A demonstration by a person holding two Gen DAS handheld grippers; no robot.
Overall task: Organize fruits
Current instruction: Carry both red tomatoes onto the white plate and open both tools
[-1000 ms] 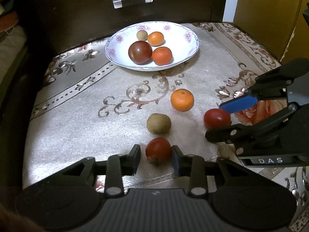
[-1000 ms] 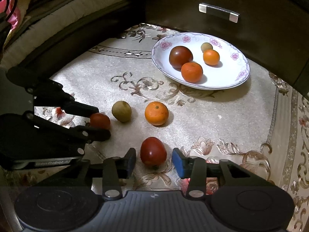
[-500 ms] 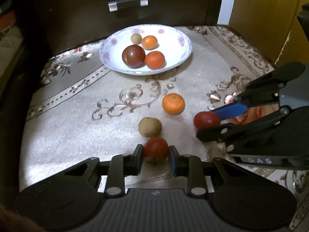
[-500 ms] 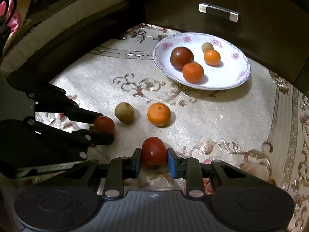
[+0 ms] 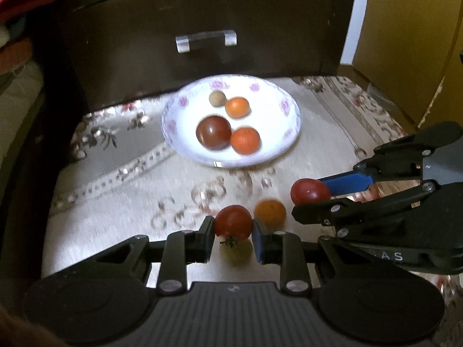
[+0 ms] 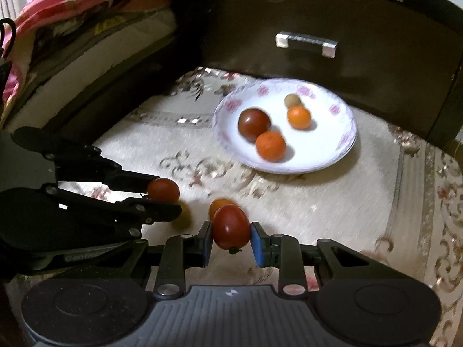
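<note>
My left gripper (image 5: 233,231) is shut on a red tomato (image 5: 233,222) and holds it above the cloth. My right gripper (image 6: 230,238) is shut on another red tomato (image 6: 231,227), also lifted; it shows in the left wrist view (image 5: 309,191). A white floral plate (image 5: 277,144) at the back holds a dark tomato (image 5: 213,132), two oranges (image 5: 245,140) and a small kiwi (image 5: 217,98). A loose orange (image 5: 270,211) and a kiwi (image 5: 235,251) lie on the cloth under the grippers.
A dark cabinet with a drawer handle (image 5: 206,40) stands right behind the plate (image 6: 344,147). A yellow wall (image 5: 405,43) is at the right. Bedding (image 6: 72,37) is stacked at the left. The patterned cloth (image 6: 361,211) covers the surface.
Both grippers closed on their tomatoes and have lifted them off the cloth, moving forward toward the plate.
</note>
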